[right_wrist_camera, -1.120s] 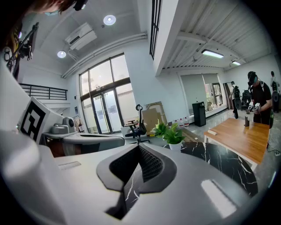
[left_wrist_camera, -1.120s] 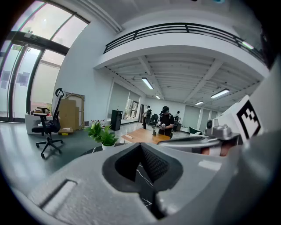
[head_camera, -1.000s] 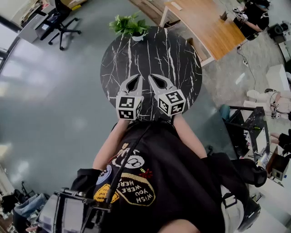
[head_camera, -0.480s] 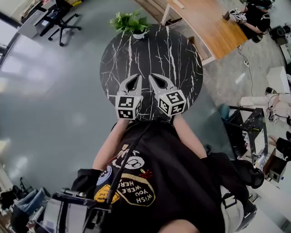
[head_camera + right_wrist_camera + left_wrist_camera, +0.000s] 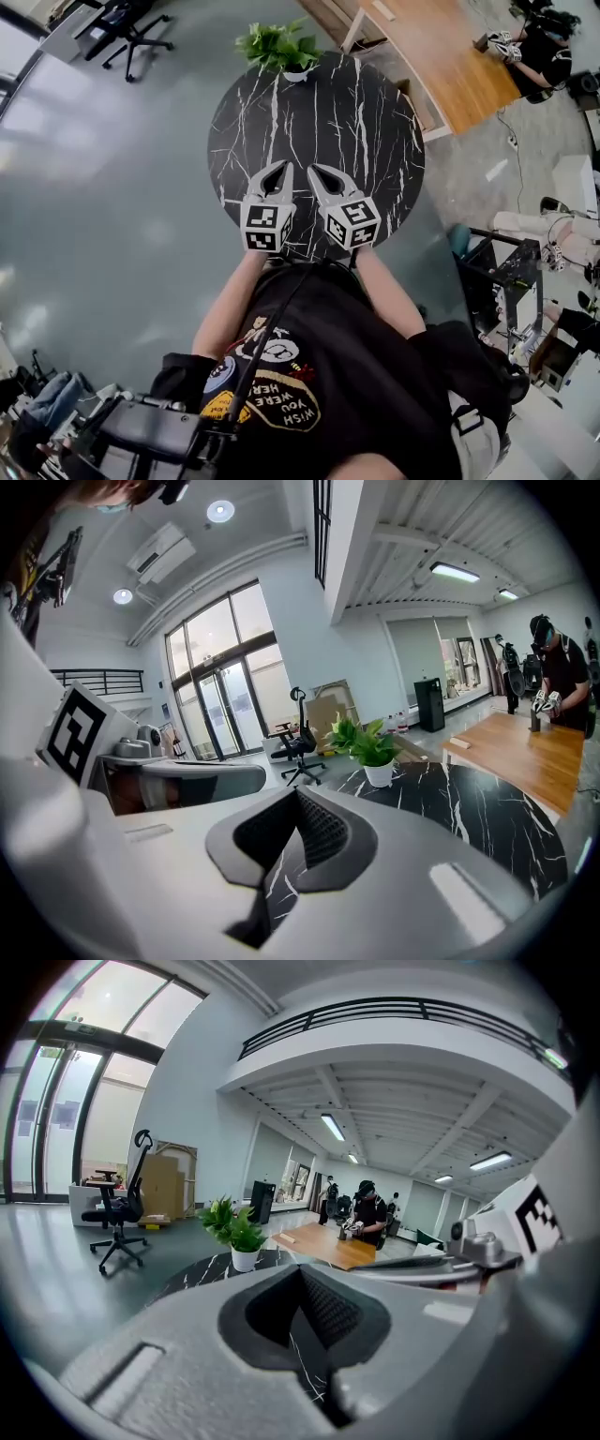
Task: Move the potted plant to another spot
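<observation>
The potted plant [image 5: 278, 45], green leaves in a small white pot, stands at the far edge of the round black marble table [image 5: 361, 122]. My left gripper [image 5: 283, 166] and right gripper [image 5: 313, 170] hover side by side over the table's near half, both shut and empty, far short of the plant. Past the closed tips of the left gripper [image 5: 300, 1267], the plant [image 5: 234, 1227] shows ahead and a little to the left. Seen from the right gripper [image 5: 298, 791], the plant [image 5: 367, 744] lies ahead to the right.
A wooden desk [image 5: 441, 52] stands beyond the table at the right, with a person [image 5: 539, 47] at its far end. An office chair [image 5: 131, 33] is at the far left. A black frame with gear [image 5: 506, 281] stands at the right.
Both grippers have sunk a little over the table's near half, still shut and side by side. The plant has not moved.
</observation>
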### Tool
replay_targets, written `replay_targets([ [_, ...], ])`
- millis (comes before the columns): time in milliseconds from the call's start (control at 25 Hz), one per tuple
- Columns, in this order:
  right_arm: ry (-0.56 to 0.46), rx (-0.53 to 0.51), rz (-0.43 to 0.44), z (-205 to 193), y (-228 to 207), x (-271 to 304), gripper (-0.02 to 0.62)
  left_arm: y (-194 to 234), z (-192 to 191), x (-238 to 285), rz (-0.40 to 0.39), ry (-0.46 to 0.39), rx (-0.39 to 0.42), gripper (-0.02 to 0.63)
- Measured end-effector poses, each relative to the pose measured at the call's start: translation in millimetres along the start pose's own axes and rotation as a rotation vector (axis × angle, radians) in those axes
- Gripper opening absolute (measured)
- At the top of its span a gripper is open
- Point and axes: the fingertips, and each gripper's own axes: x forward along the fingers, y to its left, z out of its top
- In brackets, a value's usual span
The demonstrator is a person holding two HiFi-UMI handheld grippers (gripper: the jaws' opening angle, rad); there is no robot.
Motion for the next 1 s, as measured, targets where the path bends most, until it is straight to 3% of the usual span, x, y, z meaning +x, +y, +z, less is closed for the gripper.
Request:
replay_targets([
  [320,0.021,-0.03,-0.001,-4.9,-32.9,45.2,0.002,24.3,-6.1,40.2,0.014,0.007,-0.01,0.002],
  [680,-0.003,-0.067,-0.014,-10.6,-97.4,136.9,0.002,75.7,-28.0,102.0,0.046,0.013,0.011,0.002],
  [1000,-0.011,-0.048,-0.056,-20.2,-153.4,218.0,0.003,124.4,-44.1,146.4,0.096,0.035,-0.036,0.002],
])
